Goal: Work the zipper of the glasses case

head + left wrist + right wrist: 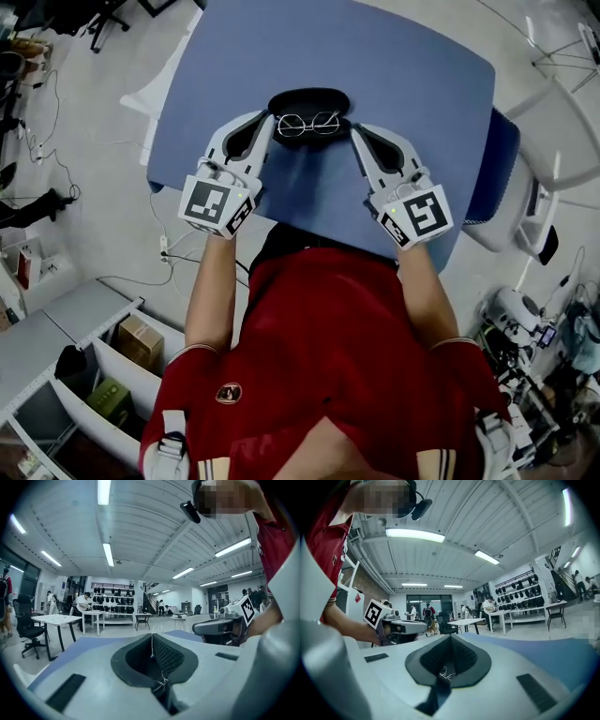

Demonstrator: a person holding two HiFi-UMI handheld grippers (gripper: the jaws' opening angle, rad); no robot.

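Lying open on the blue tabletop (403, 84), the black glasses case (309, 99) sits about midway between the left and right edges and a little back from the near edge. A pair of wire-rimmed glasses (309, 123) shows in the side of the case that faces the person.

The left tongs (271, 120) reach in from the near edge, and their tips end just beside the left end of the case. Whether they touch it cannot be told from the head view. In the left gripper view the two jaws are pressed together along a thin line with nothing between them, and the ribbed dark pads (166, 656) meet at the tip.

The right tongs (354, 131) mirror them, with their tips just beside the right end of the case. Contact there is just as unclear. The right gripper view shows these jaws brought together too, and nothing is caught between them.

Each tool carries its marker cube toward the person, over the near edge of the tabletop. The person's forearms (208, 281) run back from them to a red shirt (319, 347). Each gripper view shows the other tool held level across from it, with white tables (58, 619) and a wall rack of dark helmets (112, 599) far behind.
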